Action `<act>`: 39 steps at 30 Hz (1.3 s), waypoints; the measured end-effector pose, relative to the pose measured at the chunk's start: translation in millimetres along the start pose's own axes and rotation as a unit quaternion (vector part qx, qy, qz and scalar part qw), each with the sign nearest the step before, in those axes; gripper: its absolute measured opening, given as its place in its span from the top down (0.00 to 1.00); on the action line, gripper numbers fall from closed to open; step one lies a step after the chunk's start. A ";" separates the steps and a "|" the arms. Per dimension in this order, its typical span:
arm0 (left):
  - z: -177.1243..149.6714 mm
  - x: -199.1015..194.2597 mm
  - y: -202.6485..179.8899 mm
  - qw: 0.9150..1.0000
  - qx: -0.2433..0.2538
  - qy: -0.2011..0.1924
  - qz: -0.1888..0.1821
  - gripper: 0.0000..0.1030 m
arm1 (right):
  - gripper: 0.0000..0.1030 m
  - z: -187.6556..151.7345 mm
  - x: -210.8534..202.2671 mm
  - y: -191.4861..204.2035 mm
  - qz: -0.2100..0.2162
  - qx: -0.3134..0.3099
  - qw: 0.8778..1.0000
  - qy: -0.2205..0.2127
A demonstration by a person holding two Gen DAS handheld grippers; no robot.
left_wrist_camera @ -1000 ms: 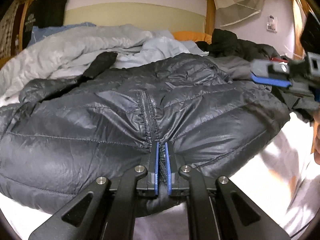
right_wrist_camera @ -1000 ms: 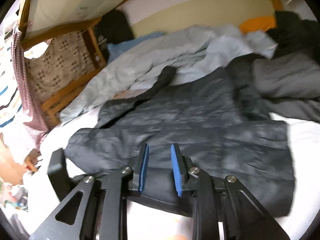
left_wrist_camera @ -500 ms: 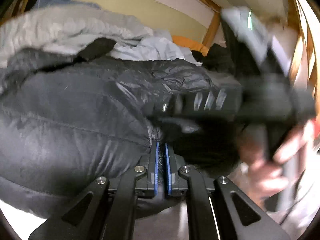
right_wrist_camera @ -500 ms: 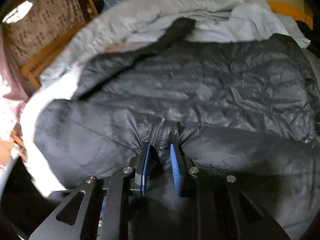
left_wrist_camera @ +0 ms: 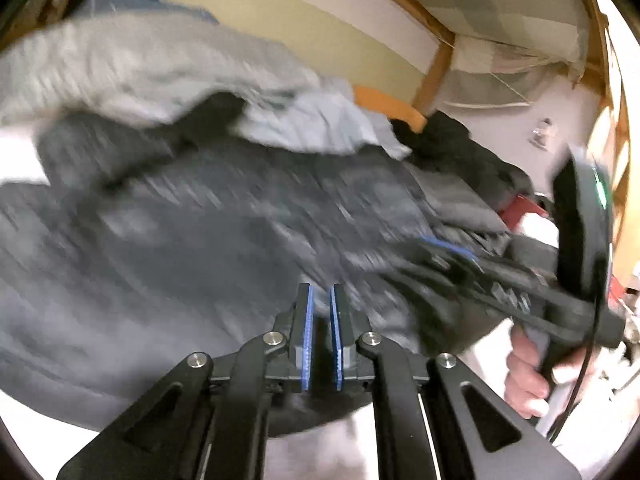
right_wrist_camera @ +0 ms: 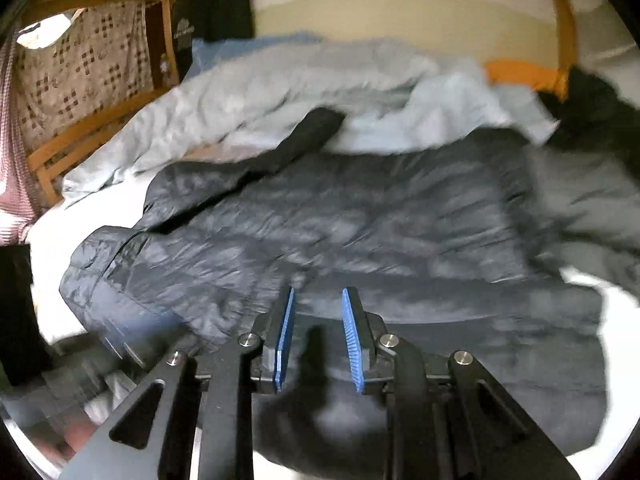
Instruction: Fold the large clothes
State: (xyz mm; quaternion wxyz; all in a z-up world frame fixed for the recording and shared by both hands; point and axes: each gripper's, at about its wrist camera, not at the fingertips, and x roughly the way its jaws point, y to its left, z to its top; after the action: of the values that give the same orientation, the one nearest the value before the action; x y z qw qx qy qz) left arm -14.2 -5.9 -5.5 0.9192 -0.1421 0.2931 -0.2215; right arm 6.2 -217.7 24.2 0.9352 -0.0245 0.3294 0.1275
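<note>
Both fisheye views were dim and curved, with black corners. Motion blur smeared the dark jacket [left_wrist_camera: 208,240] beyond the fingers, while the fingers [right_wrist_camera: 352,336] stayed sharp. White glare burned out the bedsheet [right_wrist_camera: 616,300] at the margins.

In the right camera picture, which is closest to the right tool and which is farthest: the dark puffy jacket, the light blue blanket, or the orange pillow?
From the right tool:
1. Dark puffy jacket, right under and ahead of the tool.
2. Light blue blanket, bunched up behind the jacket.
3. Orange pillow, far back on the right, by the wall.
</note>
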 end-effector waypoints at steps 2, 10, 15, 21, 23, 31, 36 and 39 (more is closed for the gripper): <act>24.1 -14.6 3.8 0.999 0.009 0.000 0.039 0.91 | 0.76 1.4 -15.6 -5.6 -0.022 -0.018 1.000 -0.011; 109.2 -38.7 25.4 0.974 0.149 -0.026 0.168 0.67 | 0.76 16.3 -61.6 -34.5 -0.026 0.005 0.996 -0.086; 133.0 12.9 72.0 0.982 0.111 0.053 0.145 0.52 | 0.75 36.4 -59.1 -31.1 -0.053 -0.009 0.996 -0.065; 123.0 61.5 126.2 0.981 0.041 0.114 0.151 0.28 | 0.43 60.3 -35.8 -33.5 -0.038 -0.012 0.999 -0.033; 119.2 74.2 133.7 0.978 0.040 0.137 0.152 0.28 | 0.43 74.3 -25.6 -35.9 -0.035 -0.007 0.999 -0.033; 119.8 89.6 159.9 0.978 0.035 0.146 0.141 0.85 | 0.43 138.5 25.7 -26.3 0.042 0.054 0.997 -0.033; 121.5 67.6 182.0 0.973 -0.012 0.151 0.174 0.99 | 0.41 173.5 77.9 -8.0 0.074 0.068 0.995 -0.001; 119.0 54.7 204.4 0.963 -0.037 0.166 0.211 0.99 | 0.38 200.4 122.3 -4.0 0.066 0.071 0.995 0.027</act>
State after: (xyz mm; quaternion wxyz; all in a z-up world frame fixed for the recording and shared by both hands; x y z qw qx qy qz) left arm 163.6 159.0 -17.7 0.8776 -0.0718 0.4728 -0.0319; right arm 221.2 -168.4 104.7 0.9149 0.0602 0.3636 0.1646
